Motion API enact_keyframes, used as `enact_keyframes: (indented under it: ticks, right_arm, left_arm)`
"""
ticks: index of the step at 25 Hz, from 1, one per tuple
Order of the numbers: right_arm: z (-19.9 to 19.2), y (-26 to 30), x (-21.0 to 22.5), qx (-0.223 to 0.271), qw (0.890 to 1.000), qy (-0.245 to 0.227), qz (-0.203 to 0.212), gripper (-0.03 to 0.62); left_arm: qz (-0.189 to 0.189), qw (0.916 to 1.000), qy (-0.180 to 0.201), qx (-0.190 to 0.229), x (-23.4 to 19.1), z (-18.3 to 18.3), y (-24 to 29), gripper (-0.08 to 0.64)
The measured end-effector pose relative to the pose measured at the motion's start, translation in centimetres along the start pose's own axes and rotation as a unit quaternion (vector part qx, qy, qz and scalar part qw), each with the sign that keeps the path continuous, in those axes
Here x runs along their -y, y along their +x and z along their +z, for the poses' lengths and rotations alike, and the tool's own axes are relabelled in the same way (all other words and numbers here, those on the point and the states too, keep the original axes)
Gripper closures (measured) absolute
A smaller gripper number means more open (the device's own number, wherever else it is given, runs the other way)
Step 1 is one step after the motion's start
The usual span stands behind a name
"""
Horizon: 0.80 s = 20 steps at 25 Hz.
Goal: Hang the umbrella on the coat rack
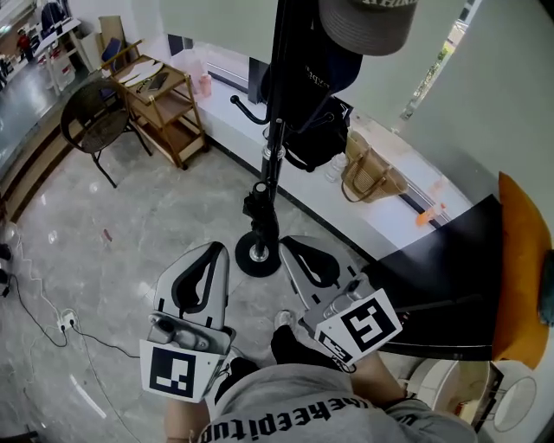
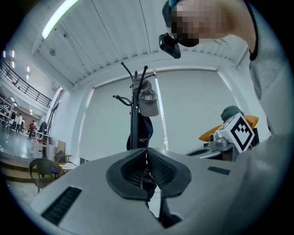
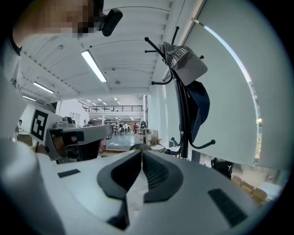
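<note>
Head view: left gripper (image 1: pixel 212 251) and right gripper (image 1: pixel 294 244) both point at the coat rack (image 1: pixel 270 147), near its base (image 1: pixel 257 253) and touching nothing. Jaws on both look pressed together, nothing pinched. The short black bundle hard against the pole just above the base is, best guess, the umbrella (image 1: pixel 260 206). If so, the hanging looks done and the step in hand is the retreat. To do it well, pull both grippers straight back toward the body, clear of the curved hook (image 1: pixel 245 112) sticking out to the picture's left, and don't brush the pole or the bundle may swing off. Can't tell what the bundle hangs from. The rack top is cut off behind the cap (image 1: pixel 368 22), and the navy bag (image 1: pixel 307 82) covers the upper pole. Left gripper view: pads meet along one seam, empty. Rack stands dead ahead, well apart, with cap and navy bag on it. Lower pole and umbrella are hidden behind the gripper's own body, with only a dark sliver through the gap under the pads. Right gripper view: jaws closed tight, empty. Rack sits off to the right, upper hooks and cap clear. Lower pole is cut off by the gripper body, umbrella not shown.
</note>
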State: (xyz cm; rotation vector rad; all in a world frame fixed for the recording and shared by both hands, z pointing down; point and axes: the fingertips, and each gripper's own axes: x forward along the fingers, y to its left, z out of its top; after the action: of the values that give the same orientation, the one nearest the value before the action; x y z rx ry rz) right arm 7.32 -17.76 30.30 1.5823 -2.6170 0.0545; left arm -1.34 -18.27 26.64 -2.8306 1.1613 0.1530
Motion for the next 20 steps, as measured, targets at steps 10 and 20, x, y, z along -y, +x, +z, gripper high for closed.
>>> enact_keyframes:
  ticks: [10, 20]
  right_arm:
    - [1.5, -2.5, -0.7, 0.013, 0.999, -0.012, -0.047, 0.572]
    - [2.7, -5.1, -1.4, 0.026, 0.996, -0.019, -0.085, 0.572]
  left_arm:
    - [-0.046, 0.9988, -0.003, 0.012, 1.3, 0.8, -0.4, 0.543]
    - [-0.091, 0.9957, -0.005, 0.016, 3.2, 1.2, -0.6, 0.543]
